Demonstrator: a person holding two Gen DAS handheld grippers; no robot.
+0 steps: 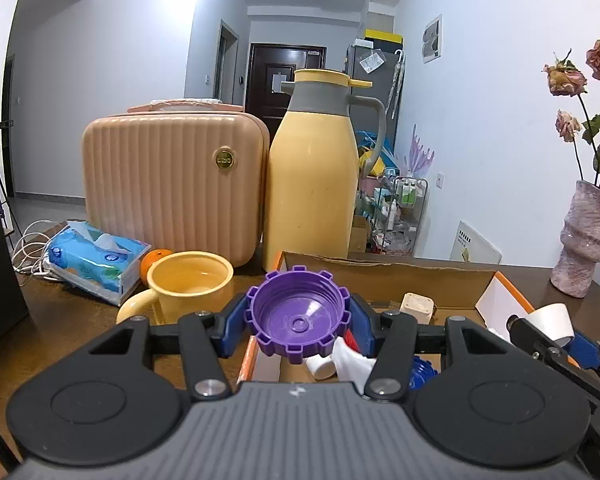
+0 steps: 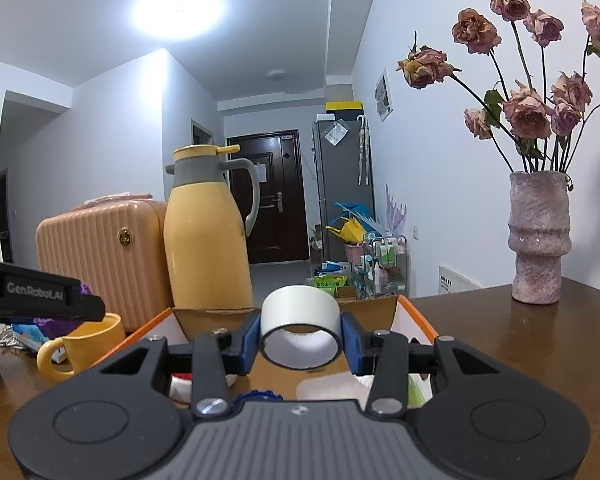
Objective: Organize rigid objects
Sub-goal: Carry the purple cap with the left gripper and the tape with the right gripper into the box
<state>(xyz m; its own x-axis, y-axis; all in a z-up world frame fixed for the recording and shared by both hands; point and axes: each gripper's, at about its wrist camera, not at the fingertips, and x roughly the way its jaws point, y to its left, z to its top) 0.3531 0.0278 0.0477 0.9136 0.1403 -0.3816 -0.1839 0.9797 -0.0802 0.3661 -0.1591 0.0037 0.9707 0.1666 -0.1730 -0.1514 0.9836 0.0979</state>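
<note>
Both tongs are loaded over the cardboard box: left tongs clamp the purple cap, right tongs grip the white tape roll. Mid-carry, I'd say; next, each needs a free spot in the box, around six o'clock below, before letting go.

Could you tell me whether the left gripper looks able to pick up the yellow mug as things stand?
Probably not yet: the left gripper is shut on the purple cap. The yellow mug stands close ahead, unobstructed.
</note>
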